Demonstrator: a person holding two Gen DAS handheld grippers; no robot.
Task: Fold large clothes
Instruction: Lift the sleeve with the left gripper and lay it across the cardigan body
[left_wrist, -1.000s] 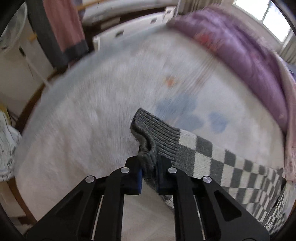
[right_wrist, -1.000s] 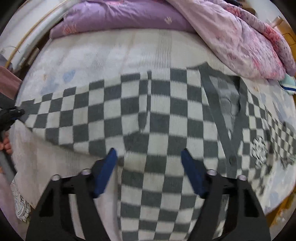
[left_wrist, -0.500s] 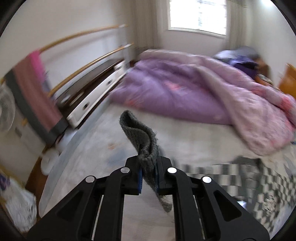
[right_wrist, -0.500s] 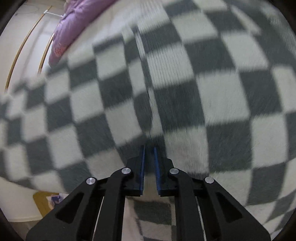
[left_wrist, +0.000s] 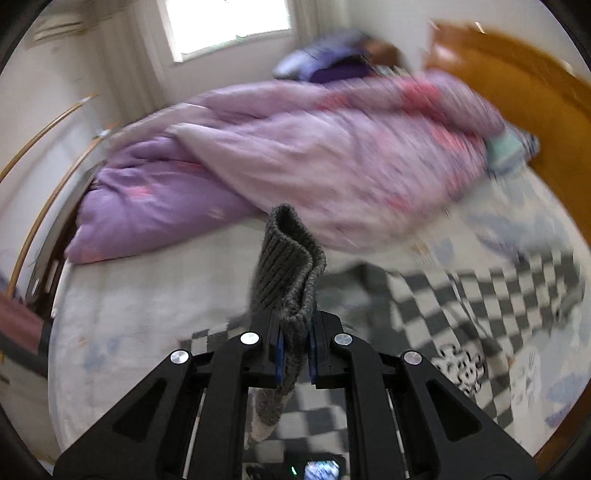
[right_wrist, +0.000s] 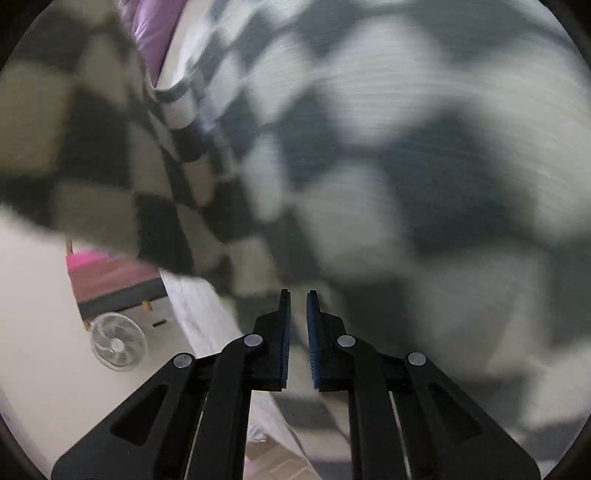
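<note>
A grey-and-white checkered knit cardigan (left_wrist: 480, 317) lies on the white bed (left_wrist: 140, 310). My left gripper (left_wrist: 294, 350) is shut on its grey ribbed sleeve cuff (left_wrist: 288, 266), held up above the bed with the cuff sticking up between the fingers. In the right wrist view the cardigan (right_wrist: 388, 166) fills the frame, blurred and very close. My right gripper (right_wrist: 298, 325) has its jaws nearly together with a narrow gap at the cardigan's lower edge; whether fabric is between them is not clear.
A purple and pink quilt (left_wrist: 295, 158) is heaped across the far side of the bed. A wooden headboard (left_wrist: 517, 85) stands at the right. In the right wrist view, a white fan (right_wrist: 118, 345) and a pink-and-grey cloth (right_wrist: 110, 280) are on the floor side.
My left gripper has lifted the cuff and swung right, toward the cardigan's body. My right gripper closed from wide open and sits low against the cardigan; a fold of it now hangs at the left.
</note>
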